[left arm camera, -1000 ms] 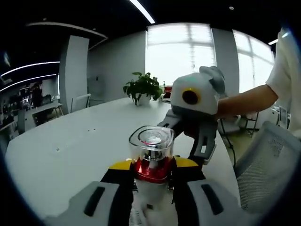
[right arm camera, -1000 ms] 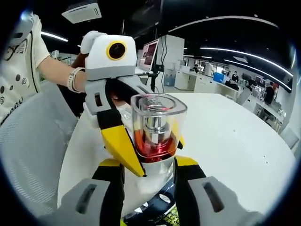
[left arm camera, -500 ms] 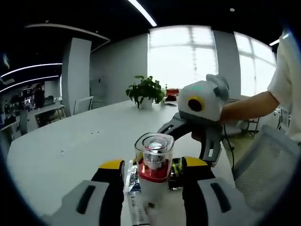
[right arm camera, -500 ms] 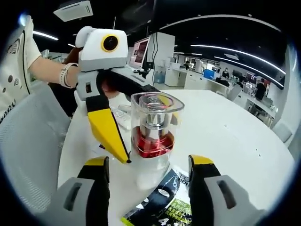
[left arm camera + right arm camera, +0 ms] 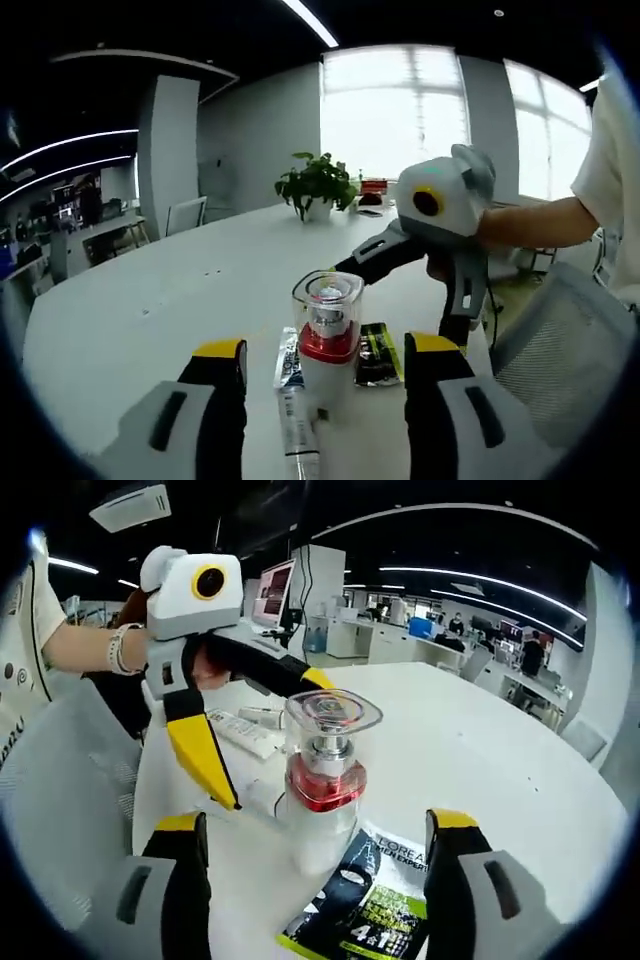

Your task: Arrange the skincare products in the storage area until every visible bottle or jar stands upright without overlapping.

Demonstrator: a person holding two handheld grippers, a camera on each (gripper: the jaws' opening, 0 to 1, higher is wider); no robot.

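Observation:
A bottle (image 5: 327,330) with a clear cap, a red collar and a white body stands upright on the white table (image 5: 170,310), free of both grippers. My left gripper (image 5: 327,348) is open, one yellow-tipped jaw on each side of the bottle and apart from it. The right gripper (image 5: 400,298) reaches in from the right, also open. In the right gripper view the same bottle (image 5: 325,780) stands between the wide-open jaws of my right gripper (image 5: 315,825), with the left gripper (image 5: 272,740) open behind it. A tube (image 5: 296,420) lies flat beside the bottle.
A dark sachet (image 5: 375,900) lies flat in front of the bottle, and white tubes (image 5: 245,730) lie behind it. A potted plant (image 5: 318,185) stands far back on the table. A mesh chair (image 5: 560,340) is at the table's edge, beside the person's arm (image 5: 540,222).
Both grippers, close around the bottle a second ago, have opened and drawn back. The bottle now stands by itself on the table.

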